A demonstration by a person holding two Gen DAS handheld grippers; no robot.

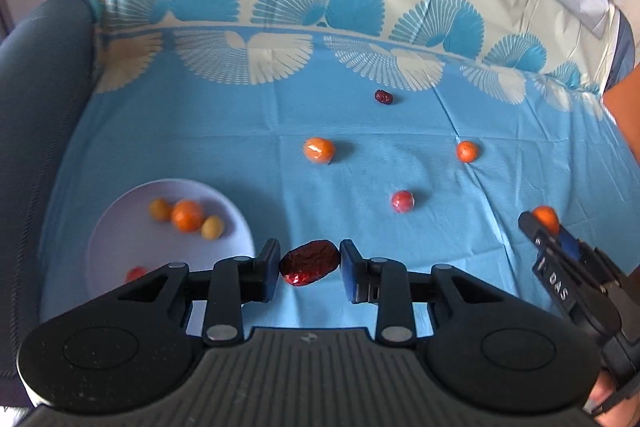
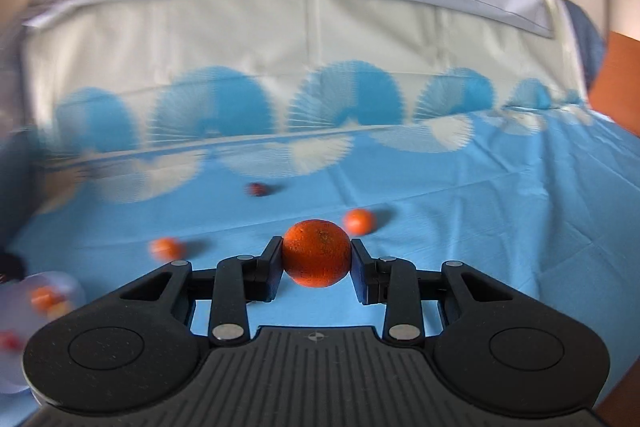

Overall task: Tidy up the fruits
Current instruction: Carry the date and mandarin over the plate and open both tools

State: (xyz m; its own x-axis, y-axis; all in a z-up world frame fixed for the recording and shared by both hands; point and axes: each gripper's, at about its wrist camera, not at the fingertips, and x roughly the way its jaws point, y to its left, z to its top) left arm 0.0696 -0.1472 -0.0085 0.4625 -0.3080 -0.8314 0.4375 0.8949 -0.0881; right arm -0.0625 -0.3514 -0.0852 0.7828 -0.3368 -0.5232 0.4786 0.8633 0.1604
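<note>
Left tool (image 1: pixel 309 264) pinches a wrinkled dark-red date (image 1: pixel 307 262) between its pads, bottom centre of frame, off the blue fan-print cloth (image 1: pixel 240 131). Right tool (image 2: pixel 316 259) pinches a round orange mandarin (image 2: pixel 316 253), centre of its view, also lifted.

Left view only: pale round plate (image 1: pixel 120 223) at lower left, holding an orange fruit, two yellowish ones and a red one at the near rim; a red wrapped ball (image 1: pixel 402 201) mid-frame; the right tool coming in from the lower right edge, "DAS" printed on its finger. Right view shows the plate only as a blur at lower left.

Both tools point down at the cloth, left steeper.
</note>
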